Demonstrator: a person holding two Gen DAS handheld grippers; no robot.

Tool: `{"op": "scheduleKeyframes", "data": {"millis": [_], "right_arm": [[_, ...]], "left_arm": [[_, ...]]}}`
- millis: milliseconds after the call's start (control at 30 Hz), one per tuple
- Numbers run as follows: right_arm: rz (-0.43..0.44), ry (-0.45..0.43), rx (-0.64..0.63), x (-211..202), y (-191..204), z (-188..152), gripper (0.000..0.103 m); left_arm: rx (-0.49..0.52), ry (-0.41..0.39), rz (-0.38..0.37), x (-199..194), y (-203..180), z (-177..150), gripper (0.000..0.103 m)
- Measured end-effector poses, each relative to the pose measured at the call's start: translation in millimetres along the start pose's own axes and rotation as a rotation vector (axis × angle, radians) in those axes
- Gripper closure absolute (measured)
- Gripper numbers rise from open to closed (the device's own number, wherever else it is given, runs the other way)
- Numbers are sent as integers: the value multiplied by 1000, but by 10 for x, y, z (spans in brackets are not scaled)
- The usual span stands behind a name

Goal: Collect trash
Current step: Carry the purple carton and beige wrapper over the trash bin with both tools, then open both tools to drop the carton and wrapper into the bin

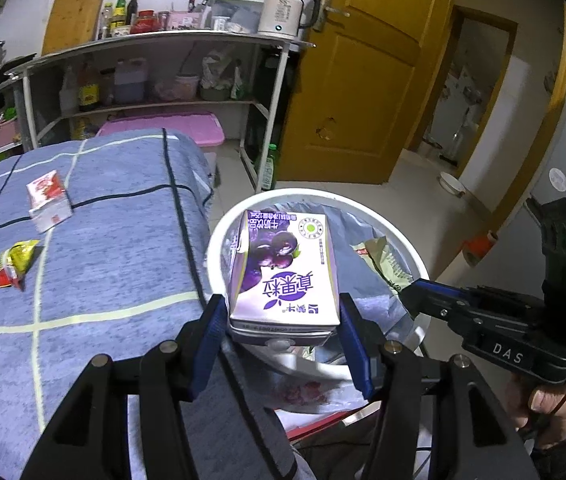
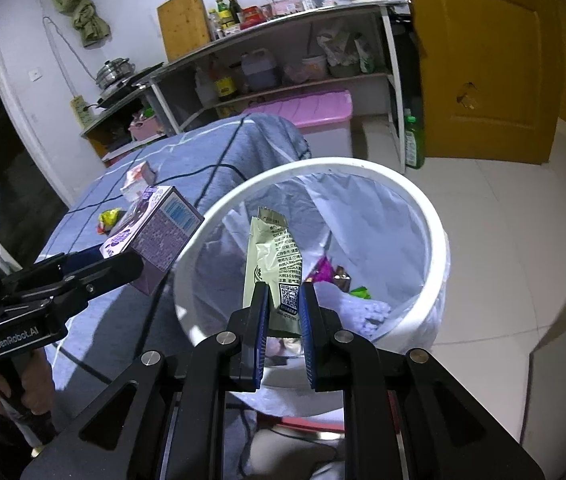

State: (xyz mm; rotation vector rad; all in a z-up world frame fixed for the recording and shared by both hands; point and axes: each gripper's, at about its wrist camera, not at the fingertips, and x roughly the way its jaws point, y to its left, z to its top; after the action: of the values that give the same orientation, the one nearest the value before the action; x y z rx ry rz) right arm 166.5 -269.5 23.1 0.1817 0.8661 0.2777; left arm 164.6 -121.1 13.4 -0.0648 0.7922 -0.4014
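My left gripper (image 1: 283, 308) is shut on a purple blueberry milk carton (image 1: 287, 272) and holds it over the rim of the white trash bin (image 1: 219, 236). The carton also shows in the right wrist view (image 2: 155, 232). My right gripper (image 2: 283, 300) is shut on a green-grey foil wrapper (image 2: 271, 260) above the open bin (image 2: 435, 240), which holds several wrappers. The wrapper shows in the left wrist view (image 1: 387, 264). A red-white carton (image 1: 49, 200) and a yellow-red wrapper (image 1: 17, 264) lie on the blue cloth-covered table (image 1: 103, 240).
The bin stands on a tiled floor (image 2: 503, 280) just right of the table. Behind are a metal shelf (image 1: 163, 76) with bottles and a kettle, a pink storage box (image 1: 171, 128), a green bottle (image 1: 269, 168) and a yellow door (image 1: 363, 80).
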Motion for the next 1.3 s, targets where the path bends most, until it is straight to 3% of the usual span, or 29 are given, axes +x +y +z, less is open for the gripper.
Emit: {"op": "scheduleKeyframes", "data": {"millis": [667,800,1300], "right_arm": [[-53,58,23,331,-211,106,86],[-56,49,24,318,-219,109,76],[-32,8,-3,58,52,87,75]], "left_arm": [[13,85,-45,443,-58,64,45],[9,82,-48,429,-60,66,44],[-12,9,-46,37,33,27,43]]}}
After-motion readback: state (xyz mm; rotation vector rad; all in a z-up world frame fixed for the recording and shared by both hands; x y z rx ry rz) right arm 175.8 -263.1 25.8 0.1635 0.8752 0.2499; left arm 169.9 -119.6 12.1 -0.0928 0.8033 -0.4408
